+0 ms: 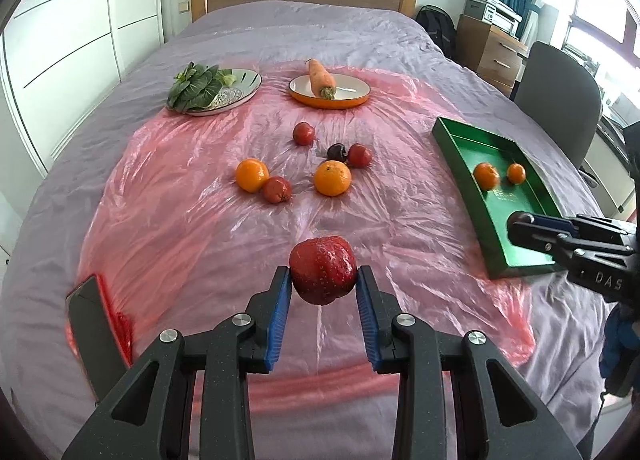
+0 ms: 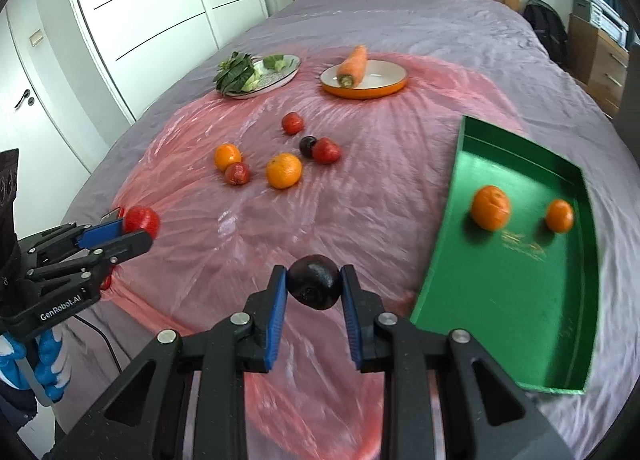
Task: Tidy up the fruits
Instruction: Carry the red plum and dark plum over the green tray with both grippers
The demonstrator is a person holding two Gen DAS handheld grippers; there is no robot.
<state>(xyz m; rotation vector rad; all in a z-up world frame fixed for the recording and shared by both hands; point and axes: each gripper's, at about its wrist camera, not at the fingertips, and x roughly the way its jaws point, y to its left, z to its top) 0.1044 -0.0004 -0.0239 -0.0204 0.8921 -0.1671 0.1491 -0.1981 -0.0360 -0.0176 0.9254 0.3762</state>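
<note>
My left gripper [image 1: 323, 280] is shut on a red strawberry-like fruit [image 1: 322, 268], held above the pink plastic sheet [image 1: 192, 227]. My right gripper [image 2: 314, 280] is shut on a dark plum [image 2: 314, 280], left of the green tray [image 2: 516, 320]. The tray holds two oranges [image 2: 490, 207] [image 2: 559, 215]. On the sheet lie two oranges [image 1: 332, 178] [image 1: 251, 174], three red fruits [image 1: 277, 189] [image 1: 303, 133] [image 1: 359, 155] and a dark plum [image 1: 337, 151]. The right gripper shows at the left wrist view's right edge [image 1: 520, 225]; the left gripper shows in the right wrist view [image 2: 136, 234].
A patterned plate with leafy greens [image 1: 196, 87] and an orange-rimmed plate [image 1: 348, 93] with a carrot [image 1: 320, 77] sit at the far side. A phone [image 1: 94, 334] lies at the near left. A grey chair [image 1: 560, 99] and wooden drawers [image 1: 492, 51] stand right of the bed.
</note>
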